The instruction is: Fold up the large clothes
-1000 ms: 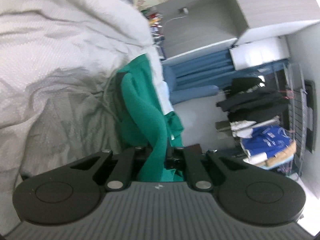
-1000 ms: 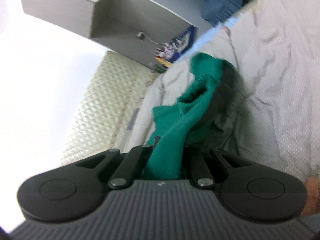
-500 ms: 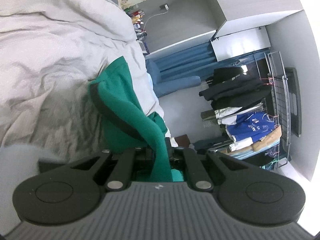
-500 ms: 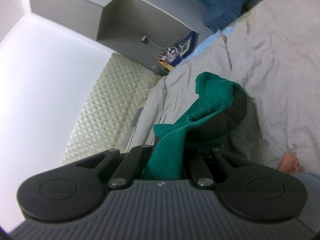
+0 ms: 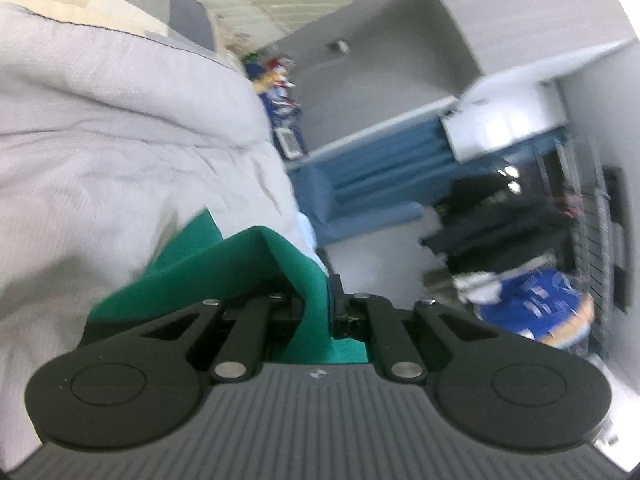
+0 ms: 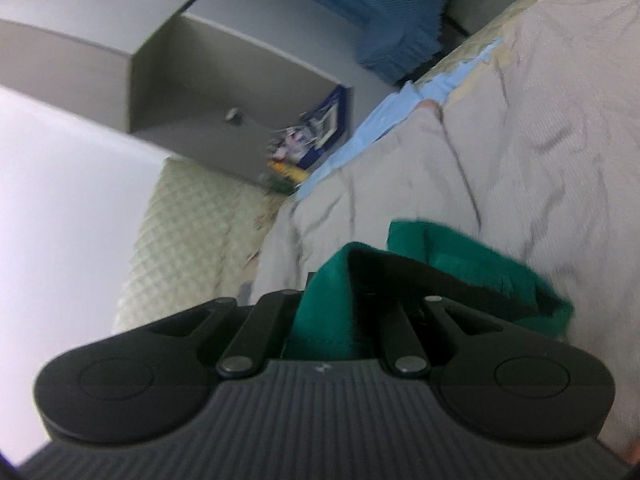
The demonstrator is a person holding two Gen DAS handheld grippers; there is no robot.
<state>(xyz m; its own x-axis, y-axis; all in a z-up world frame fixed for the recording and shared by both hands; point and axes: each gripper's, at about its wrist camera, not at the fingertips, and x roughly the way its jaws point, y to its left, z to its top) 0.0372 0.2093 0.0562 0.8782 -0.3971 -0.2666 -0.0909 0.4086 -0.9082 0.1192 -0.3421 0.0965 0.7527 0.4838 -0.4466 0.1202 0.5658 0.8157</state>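
A green garment (image 5: 224, 268) lies bunched on the grey bedspread (image 5: 100, 152). My left gripper (image 5: 320, 300) is shut on an edge of it, and the cloth drapes away to the left over the bed. In the right wrist view the same green garment (image 6: 472, 264) rises in a fold from the grey bedspread (image 6: 540, 132). My right gripper (image 6: 340, 312) is shut on another edge of it. The fingertips of both grippers are buried in the cloth. Both views are blurred.
A quilted pale headboard (image 6: 188, 232) stands at the bed's end. Grey wall cabinets (image 5: 400, 60) hang above blue curtains (image 5: 368, 176). A rack with dark and blue clothes (image 5: 520, 248) stands beside the bed. A light blue sheet edge (image 6: 384, 120) shows along the mattress.
Both grippers have swept sideways with the green garment still pinched. The cloth now lies lower and flatter on the bedspread, and less of it shows ahead of the fingers.
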